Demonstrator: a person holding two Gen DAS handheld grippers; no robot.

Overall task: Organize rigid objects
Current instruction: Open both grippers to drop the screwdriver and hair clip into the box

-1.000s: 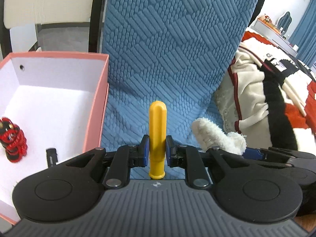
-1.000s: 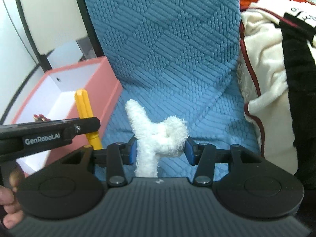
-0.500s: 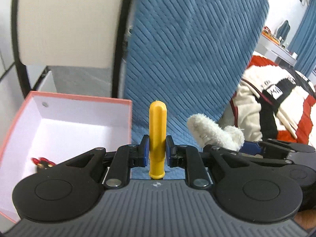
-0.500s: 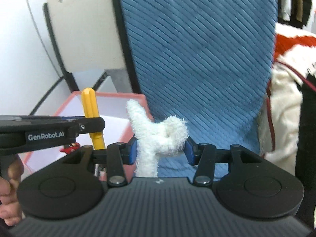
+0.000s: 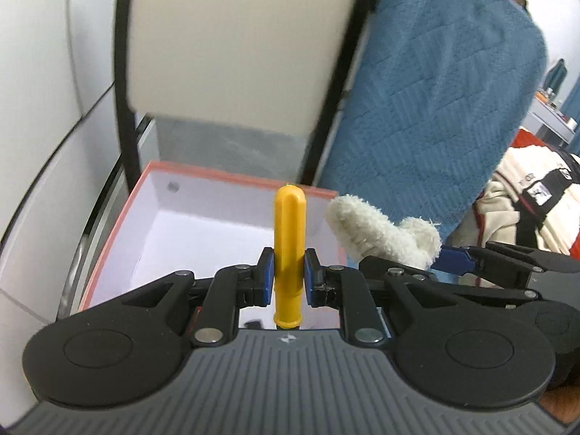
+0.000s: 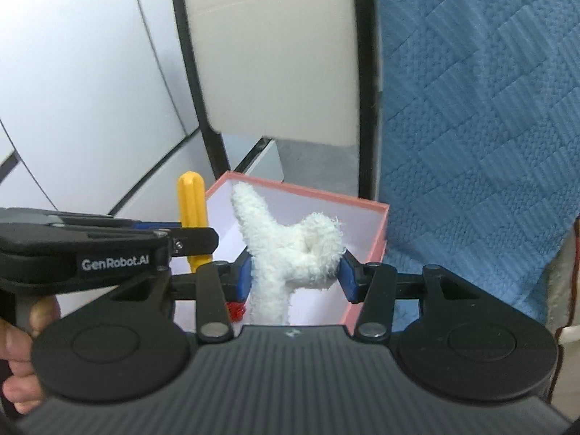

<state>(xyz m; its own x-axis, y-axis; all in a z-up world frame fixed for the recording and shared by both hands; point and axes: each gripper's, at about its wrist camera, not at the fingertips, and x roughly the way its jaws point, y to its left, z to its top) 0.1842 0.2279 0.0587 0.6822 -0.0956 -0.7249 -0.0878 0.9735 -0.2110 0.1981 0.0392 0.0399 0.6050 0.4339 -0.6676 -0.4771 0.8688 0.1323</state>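
Note:
My left gripper [image 5: 288, 277] is shut on an upright yellow plastic peg [image 5: 289, 239] and holds it over the open pink box [image 5: 119, 214] with a white inside. My right gripper [image 6: 294, 275] is shut on a fluffy white plush piece [image 6: 290, 250], also above the box [image 6: 377, 243]. The plush piece shows in the left wrist view [image 5: 377, 232] just right of the peg. The left gripper with the peg [image 6: 192, 199] shows in the right wrist view at the left. A red object [image 6: 236, 310] lies in the box, mostly hidden.
A cream chair back with a black frame [image 5: 232, 47] stands behind the box. A blue quilted cover [image 6: 478, 108] hangs to the right. A cream, red and black garment [image 5: 536, 203] lies at far right. White wall panels [image 6: 72, 72] are on the left.
Both grippers have moved left and up with their objects, from over the blue cover to above the pink box. The jaws have stayed shut.

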